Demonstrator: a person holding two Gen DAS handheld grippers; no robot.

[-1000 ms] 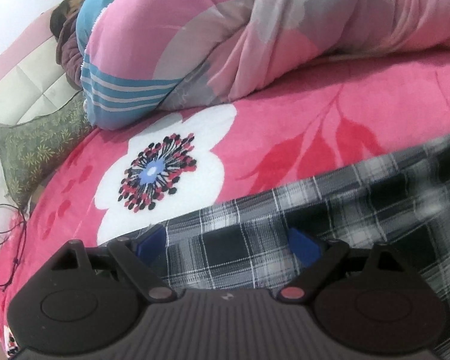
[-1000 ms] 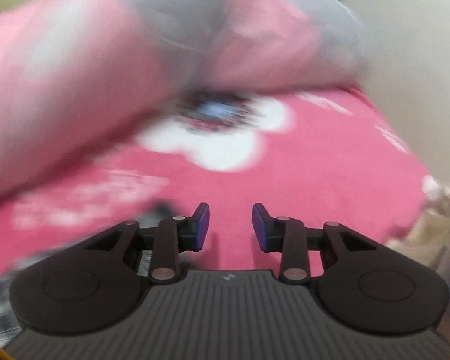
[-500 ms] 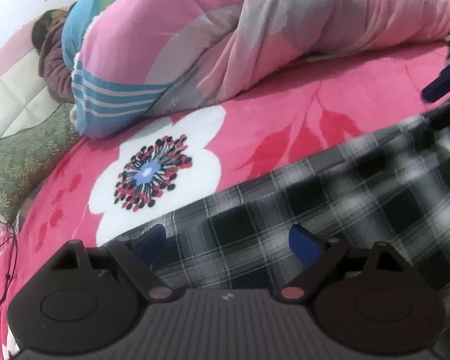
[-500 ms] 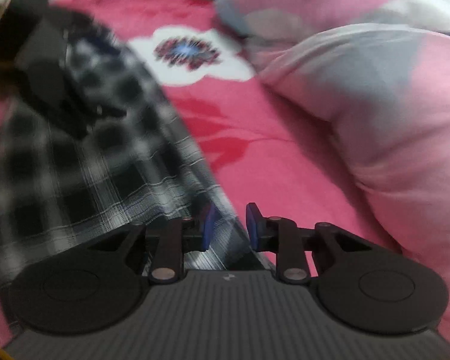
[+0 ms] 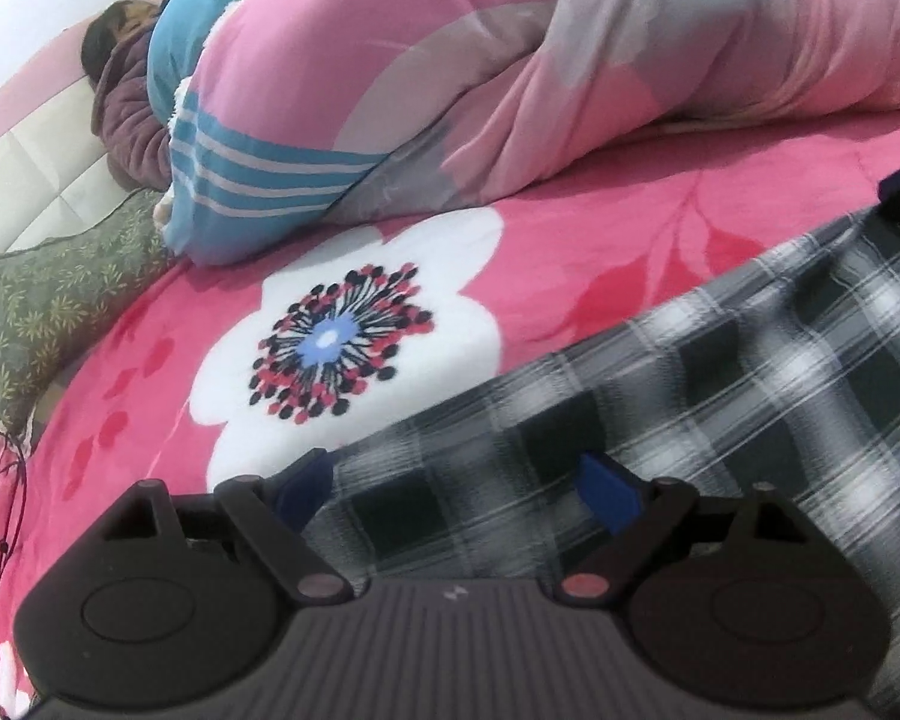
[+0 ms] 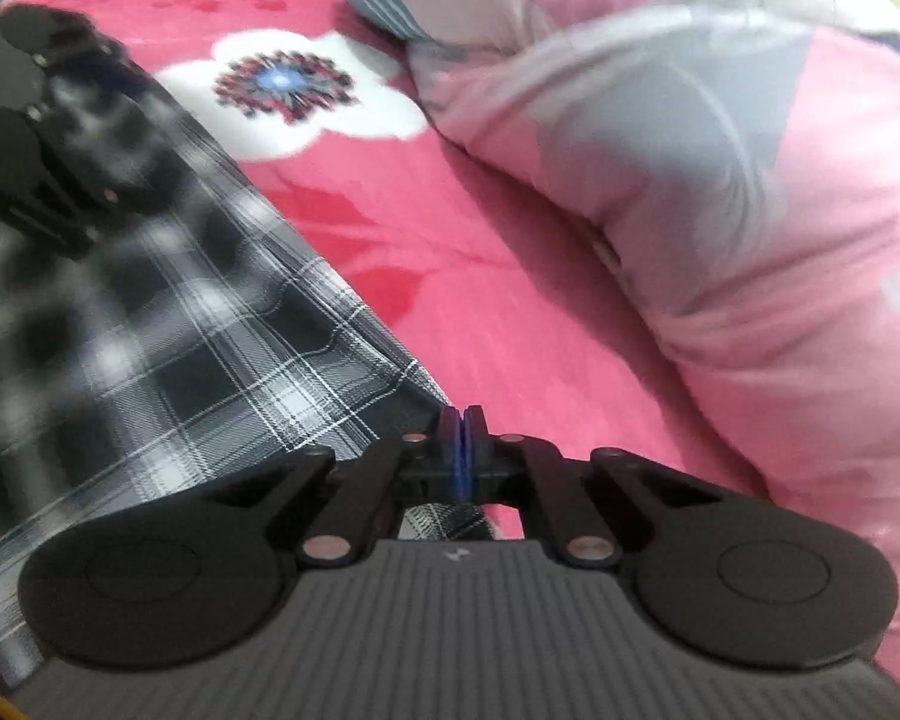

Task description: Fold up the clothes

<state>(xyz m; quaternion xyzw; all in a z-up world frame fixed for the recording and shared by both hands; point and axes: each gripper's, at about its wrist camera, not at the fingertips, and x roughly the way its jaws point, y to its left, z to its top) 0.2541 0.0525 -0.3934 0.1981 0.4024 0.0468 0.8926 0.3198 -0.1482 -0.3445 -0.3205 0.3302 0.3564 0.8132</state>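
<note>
We took the printed flower (image 5: 345, 339) on the bed cover (image 5: 570, 240) as our mark: the rolled quilt (image 5: 510, 72) lay behind it along the far side of the bed, and the small cushion (image 5: 36, 306) sat to its left at the bed's edge, with a cable (image 5: 6, 492) nearer than the cushion. The checked garment (image 5: 720, 396) lay spread on the cover in front of the flower and to its right. Our left gripper (image 5: 456, 480) stood over the garment's near-left part, just before the flower, while our right gripper (image 6: 463, 426) sat at the garment's corner far to the flower's right.
</note>
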